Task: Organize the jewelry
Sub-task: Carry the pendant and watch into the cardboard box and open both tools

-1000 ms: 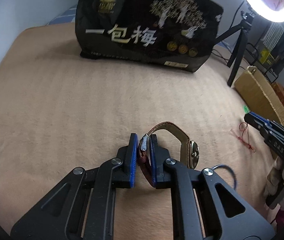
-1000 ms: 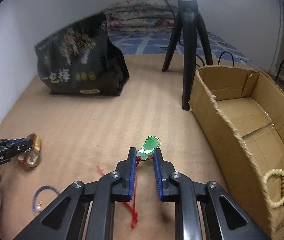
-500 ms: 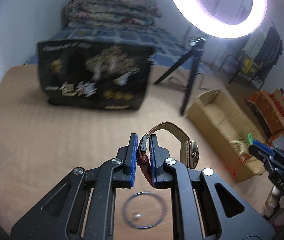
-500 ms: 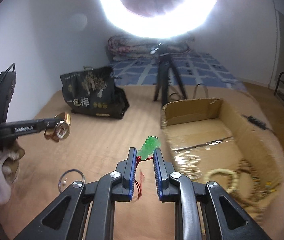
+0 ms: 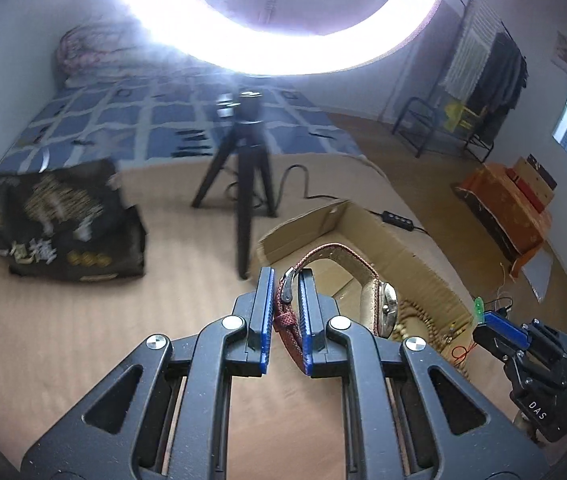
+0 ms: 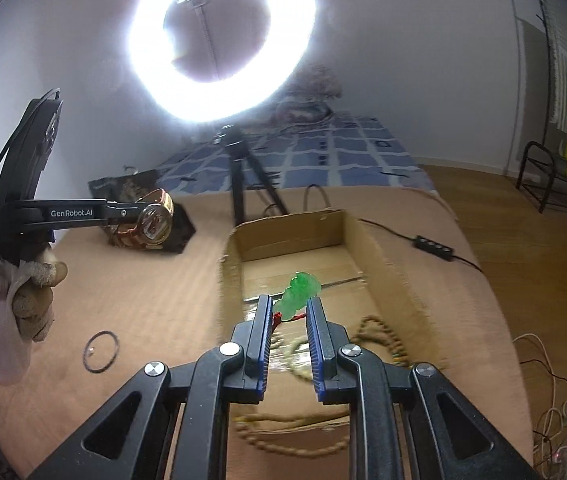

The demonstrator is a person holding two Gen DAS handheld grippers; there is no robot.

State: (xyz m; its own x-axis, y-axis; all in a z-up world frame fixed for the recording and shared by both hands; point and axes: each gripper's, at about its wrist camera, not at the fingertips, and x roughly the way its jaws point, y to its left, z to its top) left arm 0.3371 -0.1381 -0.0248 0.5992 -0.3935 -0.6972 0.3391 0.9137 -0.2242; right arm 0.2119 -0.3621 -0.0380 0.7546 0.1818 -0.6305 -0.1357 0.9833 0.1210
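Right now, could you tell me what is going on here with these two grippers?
A person is sorting jewelry into a cardboard box. The left gripper is shut on a watch by its red strap and held in the air. The right gripper is shut on a green pendant on a red cord, held above the box, where beaded bracelets already lie. A dark ring sits on the tan surface.

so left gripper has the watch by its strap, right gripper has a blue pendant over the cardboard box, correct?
One thing is wrong: the pendant is green, not blue, on a red cord. The right wrist view shows it between the right gripper fingers, above the cardboard box. The rest holds: the left gripper grips the watch by its strap.
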